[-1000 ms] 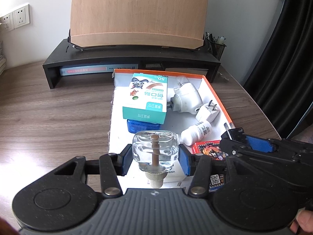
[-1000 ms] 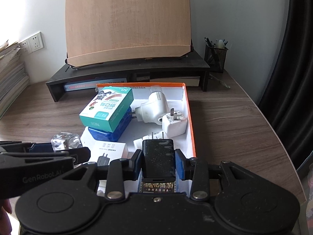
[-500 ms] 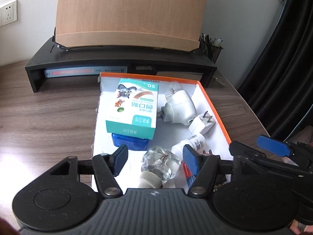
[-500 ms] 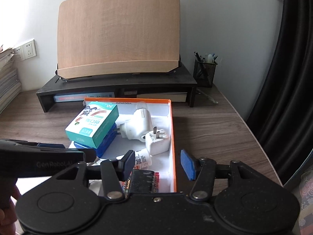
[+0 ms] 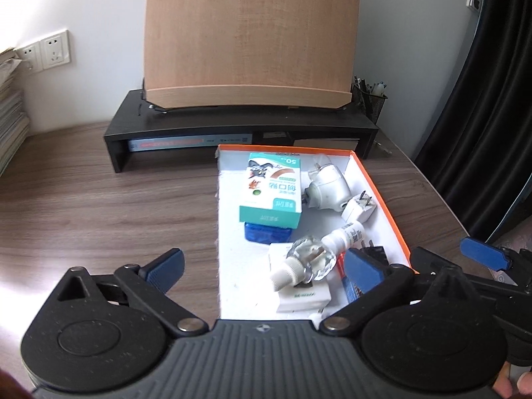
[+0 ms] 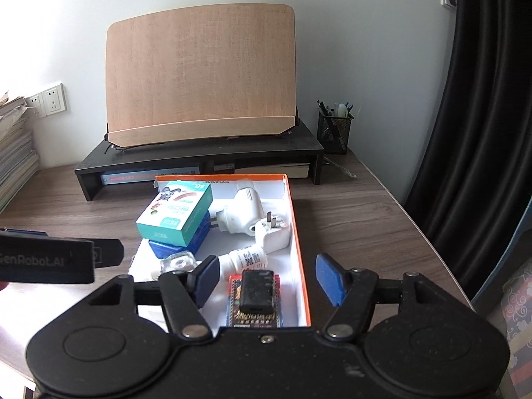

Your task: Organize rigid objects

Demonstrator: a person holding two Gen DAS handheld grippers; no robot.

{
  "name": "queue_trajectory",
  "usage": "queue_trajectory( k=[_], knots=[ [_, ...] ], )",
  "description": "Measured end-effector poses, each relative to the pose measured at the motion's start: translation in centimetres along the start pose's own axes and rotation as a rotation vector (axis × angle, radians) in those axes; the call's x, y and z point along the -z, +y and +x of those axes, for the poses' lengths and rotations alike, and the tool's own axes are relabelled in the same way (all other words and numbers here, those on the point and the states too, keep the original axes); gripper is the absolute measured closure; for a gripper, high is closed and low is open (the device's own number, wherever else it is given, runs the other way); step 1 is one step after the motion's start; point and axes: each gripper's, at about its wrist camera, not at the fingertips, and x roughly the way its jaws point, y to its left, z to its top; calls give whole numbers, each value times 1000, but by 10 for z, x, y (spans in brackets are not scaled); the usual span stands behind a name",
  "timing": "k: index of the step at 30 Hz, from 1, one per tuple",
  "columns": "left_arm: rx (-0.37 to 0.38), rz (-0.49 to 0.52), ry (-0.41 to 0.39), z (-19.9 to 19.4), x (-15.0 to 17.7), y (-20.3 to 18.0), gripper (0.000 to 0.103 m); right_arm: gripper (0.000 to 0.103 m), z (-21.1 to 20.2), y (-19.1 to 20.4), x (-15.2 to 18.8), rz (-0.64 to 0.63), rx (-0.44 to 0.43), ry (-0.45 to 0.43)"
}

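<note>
The clear glass refill bottle (image 5: 307, 261) lies on its side in the orange-rimmed box (image 5: 382, 196), resting on a small white carton (image 5: 301, 294), its white screw neck pointing back toward you and its long axis running near to far. Your left gripper (image 5: 262, 266) hangs just short of it, fingers spread wide and empty, the bottle slightly right of centre. Your right gripper (image 6: 267, 276) (also wide, holding nothing) hovers over the black charger (image 6: 257, 291), which rests on a colourful card pack (image 6: 254, 316). Crowding the bottle: a white spray bottle (image 5: 344, 237), a teal plaster box (image 5: 272, 198) and white plug adapters (image 5: 359, 209).
</note>
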Motion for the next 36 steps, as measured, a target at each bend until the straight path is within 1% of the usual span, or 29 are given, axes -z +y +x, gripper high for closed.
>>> queue_trajectory(
  k=[5,8,10,15,18,23,29,36],
  knots=[
    [-20,23,24,-13,12,2,0,24,-19,4,13,43,28,38],
    [-18,25,31,-18,19,3,0,24,-28,7,21,38,39,60],
    [-17,18,49,-20,25,1,0,24,-32,7,25,34,43,69],
    [-56,10,40,-22,34,-9,0,23,-34,0,27,19,9,63],
    [-85,-16,53,-21,38,-15,0,23,-33,-6,28,4,-3,83],
    [-123,-40,61,-17,44,-26,0,22,-32,-15,31,-34,-38,93],
    [-153,-42,48,-18,43,-34,0,22,-27,-24,28,-38,-68,89],
    [-159,-28,37,-18,42,-39,0,22,-24,-29,27,-38,-75,84]
  ],
)
